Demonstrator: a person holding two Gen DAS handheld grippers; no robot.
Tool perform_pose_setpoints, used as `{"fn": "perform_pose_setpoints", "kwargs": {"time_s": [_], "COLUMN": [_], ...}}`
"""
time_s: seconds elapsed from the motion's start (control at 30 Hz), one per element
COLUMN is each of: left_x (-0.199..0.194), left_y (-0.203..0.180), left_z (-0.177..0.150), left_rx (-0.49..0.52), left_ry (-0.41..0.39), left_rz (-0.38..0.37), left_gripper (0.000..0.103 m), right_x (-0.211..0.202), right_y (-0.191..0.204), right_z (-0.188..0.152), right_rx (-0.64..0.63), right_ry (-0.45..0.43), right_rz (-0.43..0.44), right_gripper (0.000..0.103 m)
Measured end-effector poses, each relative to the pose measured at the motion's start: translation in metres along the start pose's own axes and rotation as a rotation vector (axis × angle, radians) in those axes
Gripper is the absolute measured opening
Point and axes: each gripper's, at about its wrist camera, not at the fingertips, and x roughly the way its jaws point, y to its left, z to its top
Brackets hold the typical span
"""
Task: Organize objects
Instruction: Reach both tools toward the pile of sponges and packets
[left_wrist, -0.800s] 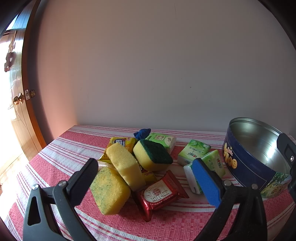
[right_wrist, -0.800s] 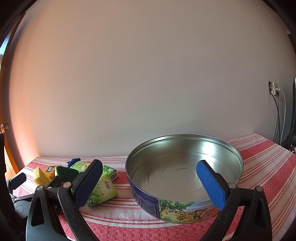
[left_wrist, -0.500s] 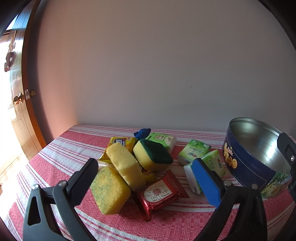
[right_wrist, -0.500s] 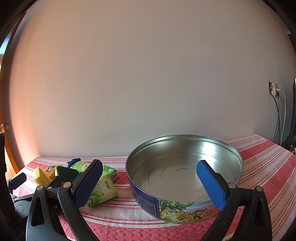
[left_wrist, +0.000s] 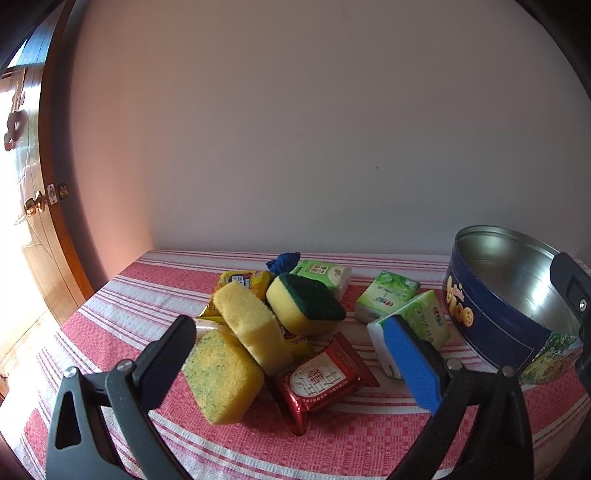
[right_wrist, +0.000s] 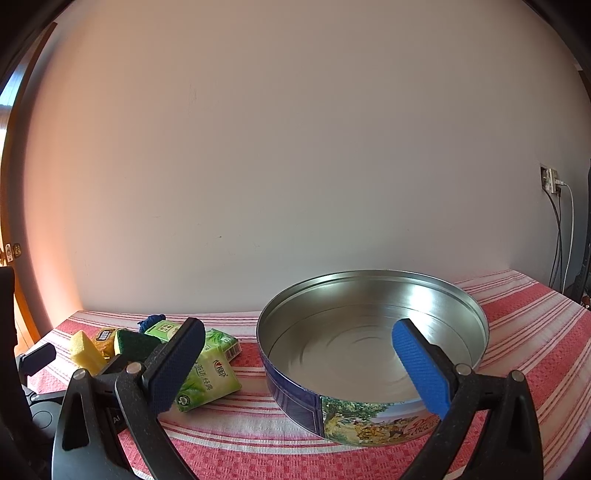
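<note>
Left gripper (left_wrist: 291, 354) jaws apart, empty, hovers over pile: sponges (left_wrist: 221, 374), red packet (left_wrist: 319, 376), tissue packs (left_wrist: 386, 295). Right gripper (right_wrist: 299, 365) jaws apart, empty, faces tin (right_wrist: 369, 400). Tin holds nothing. Judgement: nothing sorted yet; every item left on cloth (left_wrist: 332, 443).

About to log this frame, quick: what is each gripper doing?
Left gripper: open, holding nothing.
Right gripper: open, holding nothing.
</note>
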Motion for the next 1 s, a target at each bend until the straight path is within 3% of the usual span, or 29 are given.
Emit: {"fn": "perform_pose_setpoints", "kwargs": {"time_s": [0.6, 0.73, 0.93, 1.0], "left_x": [0.006, 0.008, 0.030, 0.040], "left_y": [0.016, 0.034, 0.067, 0.075], "left_z": [0.001, 0.004, 0.003, 0.000], "left_rx": [-0.018, -0.064, -0.143, -0.171], "left_ry": [0.037, 0.053, 0.166, 0.223], "left_rz": [0.017, 0.024, 0.066, 0.048], "left_gripper": [0.103, 0.103, 0.103, 0.102], "right_x": [-0.001, -0.001, -0.001, -0.002], "right_y": [0.003, 0.003, 0.010, 0.010], "right_z": [0.000, 0.000, -0.002, -0.002], "right_rx": [-0.018, -0.016, -0.035, -0.035], "right_ry": [0.003, 0.008, 0.021, 0.022], "right_rz": [0.017, 0.032, 0.052, 0.057], "right_gripper": [0.102, 0.102, 0.102, 0.102]}}
